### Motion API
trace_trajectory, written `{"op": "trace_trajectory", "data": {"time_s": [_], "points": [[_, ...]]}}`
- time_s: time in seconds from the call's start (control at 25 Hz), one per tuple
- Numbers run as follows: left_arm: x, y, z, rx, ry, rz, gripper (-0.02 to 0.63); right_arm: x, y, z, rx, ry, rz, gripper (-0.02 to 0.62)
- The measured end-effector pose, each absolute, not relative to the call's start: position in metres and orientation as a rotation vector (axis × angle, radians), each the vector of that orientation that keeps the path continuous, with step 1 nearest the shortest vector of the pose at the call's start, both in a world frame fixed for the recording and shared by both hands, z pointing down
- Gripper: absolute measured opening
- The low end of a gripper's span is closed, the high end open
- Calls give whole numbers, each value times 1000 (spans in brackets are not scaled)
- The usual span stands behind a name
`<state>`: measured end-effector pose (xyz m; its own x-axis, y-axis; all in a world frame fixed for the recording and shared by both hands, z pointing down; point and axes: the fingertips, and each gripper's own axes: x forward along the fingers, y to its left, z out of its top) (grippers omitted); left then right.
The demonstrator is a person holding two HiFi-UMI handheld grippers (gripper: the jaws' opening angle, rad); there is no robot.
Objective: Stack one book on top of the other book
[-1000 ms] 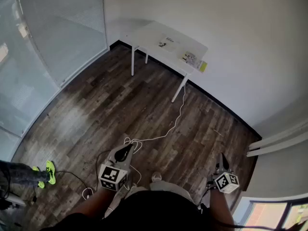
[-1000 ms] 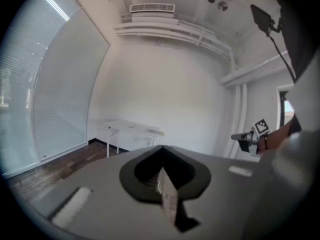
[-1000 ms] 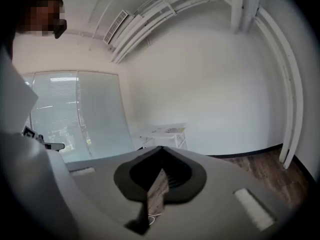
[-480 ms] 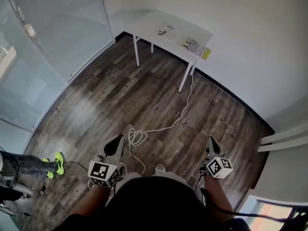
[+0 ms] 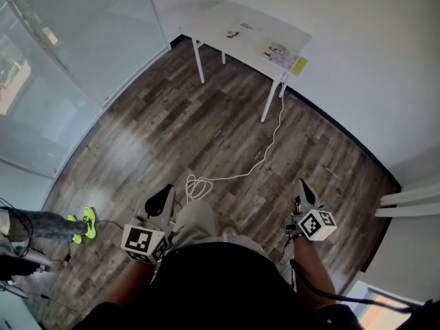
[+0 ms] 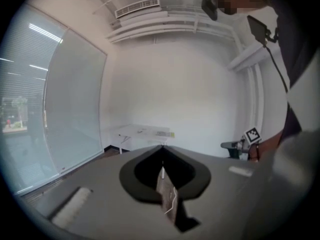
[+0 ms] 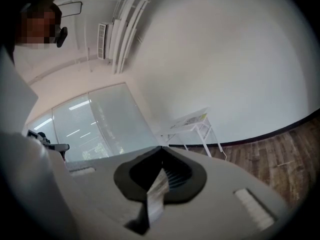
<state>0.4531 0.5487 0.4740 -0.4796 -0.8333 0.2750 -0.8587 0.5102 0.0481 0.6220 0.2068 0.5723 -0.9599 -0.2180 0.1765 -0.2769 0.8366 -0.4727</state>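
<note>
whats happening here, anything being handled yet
Nothing is being handled yet. A person stands on the wood floor holding the left gripper and the right gripper, both shut and empty. The white table, with flat printed items that may be the books, is across the room, well out of reach.

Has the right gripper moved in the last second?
Yes. Against the coiled cable on the floor, the right gripper has advanced toward the white table, jaws shut.

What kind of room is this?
Probably a plain office room: a dark wood-plank floor, a frosted glass wall on one side, and one small white table against the white wall.
</note>
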Motion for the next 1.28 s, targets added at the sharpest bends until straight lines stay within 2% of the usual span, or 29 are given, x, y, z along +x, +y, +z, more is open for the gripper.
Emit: {"op": "trace_trajectory", "data": {"time_s": [0.36,0.52,0.88,1.04,1.28], "points": [[411,486,474,1554,-2449,169,6,584,197,581,340,-2898,651,3],[381,457,484,1624,-2392,145,6,557,174,581,410,-2877,620,29],[251,396,471,1743,-2376,207,6,446,117,543,534,-2899,573,29],[198,374,453,1763,-2398,157,6,399,103,538,561,-2898,539,55],[144,370,460,1800,-2357,181,6,347,104,527,584,-2920,561,58]]}}
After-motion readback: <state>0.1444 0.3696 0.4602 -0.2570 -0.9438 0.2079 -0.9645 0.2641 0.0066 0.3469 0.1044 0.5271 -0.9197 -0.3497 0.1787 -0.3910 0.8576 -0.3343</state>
